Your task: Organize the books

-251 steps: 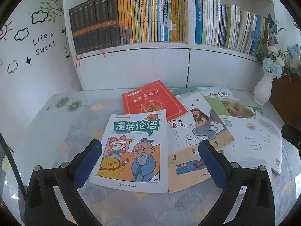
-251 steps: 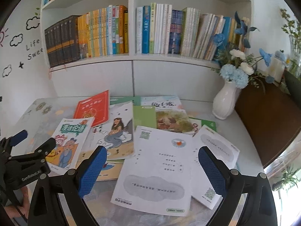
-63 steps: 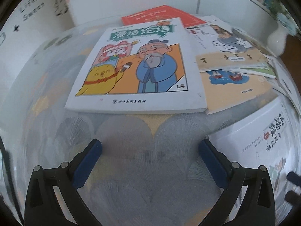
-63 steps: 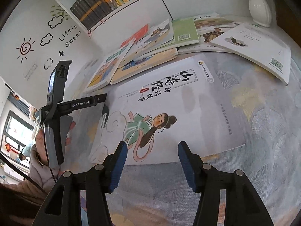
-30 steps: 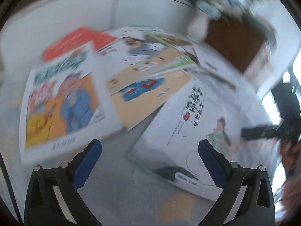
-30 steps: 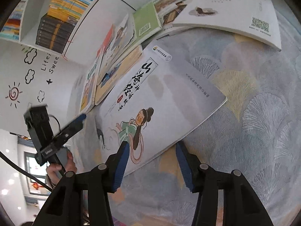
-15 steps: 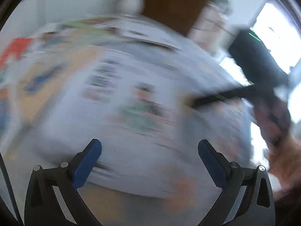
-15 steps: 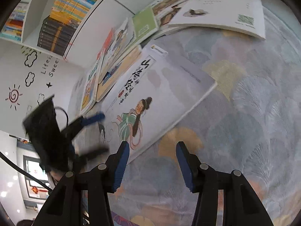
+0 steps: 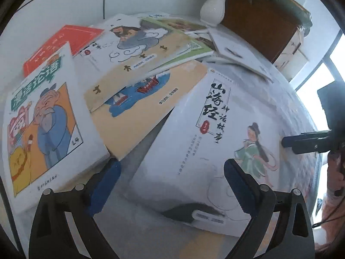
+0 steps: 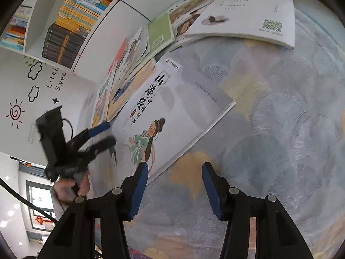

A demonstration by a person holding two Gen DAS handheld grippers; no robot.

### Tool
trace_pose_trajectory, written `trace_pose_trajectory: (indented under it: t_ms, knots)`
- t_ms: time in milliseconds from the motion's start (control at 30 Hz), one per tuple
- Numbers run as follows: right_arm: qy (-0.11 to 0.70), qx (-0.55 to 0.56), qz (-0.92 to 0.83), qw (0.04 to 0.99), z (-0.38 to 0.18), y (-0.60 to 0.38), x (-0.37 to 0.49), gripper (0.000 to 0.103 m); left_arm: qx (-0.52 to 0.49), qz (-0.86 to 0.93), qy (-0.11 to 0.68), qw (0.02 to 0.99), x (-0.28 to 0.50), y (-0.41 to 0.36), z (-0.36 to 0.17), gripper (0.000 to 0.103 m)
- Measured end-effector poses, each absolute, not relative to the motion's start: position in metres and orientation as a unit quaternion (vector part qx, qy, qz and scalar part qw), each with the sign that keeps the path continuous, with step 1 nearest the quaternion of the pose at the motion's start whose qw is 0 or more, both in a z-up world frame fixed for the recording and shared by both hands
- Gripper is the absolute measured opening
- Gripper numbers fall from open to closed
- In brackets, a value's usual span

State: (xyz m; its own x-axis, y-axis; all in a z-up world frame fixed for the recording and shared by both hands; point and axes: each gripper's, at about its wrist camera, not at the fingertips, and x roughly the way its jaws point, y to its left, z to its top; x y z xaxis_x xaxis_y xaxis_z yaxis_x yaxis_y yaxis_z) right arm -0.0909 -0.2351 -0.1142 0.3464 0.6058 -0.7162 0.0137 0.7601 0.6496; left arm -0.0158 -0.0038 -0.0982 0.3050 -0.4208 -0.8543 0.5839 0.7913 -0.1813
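Presently, left gripper (image 9: 172, 174) fingers are spread wide over the white storybook (image 9: 215, 133); right gripper (image 10: 174, 183) fingers are half-spread, nothing gripped.

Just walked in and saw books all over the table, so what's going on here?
A person with a gripper in each hand is tidying books spread over the table. Both grippers are at the white book with the green-robed figure: the left gripper at one corner, the right gripper at another edge. Both are open, nothing gripped. The other books lie overlapping behind it.
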Motion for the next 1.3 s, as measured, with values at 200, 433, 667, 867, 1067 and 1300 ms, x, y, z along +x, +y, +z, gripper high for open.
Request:
trace_pose_trajectory:
  t_ms: [200, 433, 667, 867, 1067, 1300]
  knots:
    - [0.531, 0.295, 0.202, 0.769, -0.114, -0.226, -0.08, 0.051, 0.109, -0.345, 0.492, 0.792, -0.034, -0.016, -0.097, 0.098]
    - [0.542, 0.292, 0.214, 0.758, -0.115, -0.222, -0.073, 0.056, 0.116, -0.45, 0.5, 0.731, -0.115, -0.031, -0.091, 0.098]
    - [0.547, 0.343, 0.234, 0.727, -0.125, -0.255, -0.063, 0.056, -0.025, -0.415, 0.532, 0.737, -0.078, -0.016, -0.091, 0.086]
    - [0.554, 0.288, 0.276, 0.731, -0.126, -0.255, -0.086, 0.049, -0.105, -0.409, 0.544, 0.726, -0.047, 0.001, -0.1, 0.048]
    - [0.541, 0.259, 0.29, 0.746, -0.128, -0.245, -0.077, 0.04, -0.175, -0.397, 0.566, 0.701, -0.028, 0.016, -0.115, 0.018]
    - [0.512, 0.276, 0.294, 0.759, -0.141, -0.234, -0.066, 0.013, -0.113, -0.36, 0.564, 0.735, -0.036, 0.001, -0.103, 0.012]
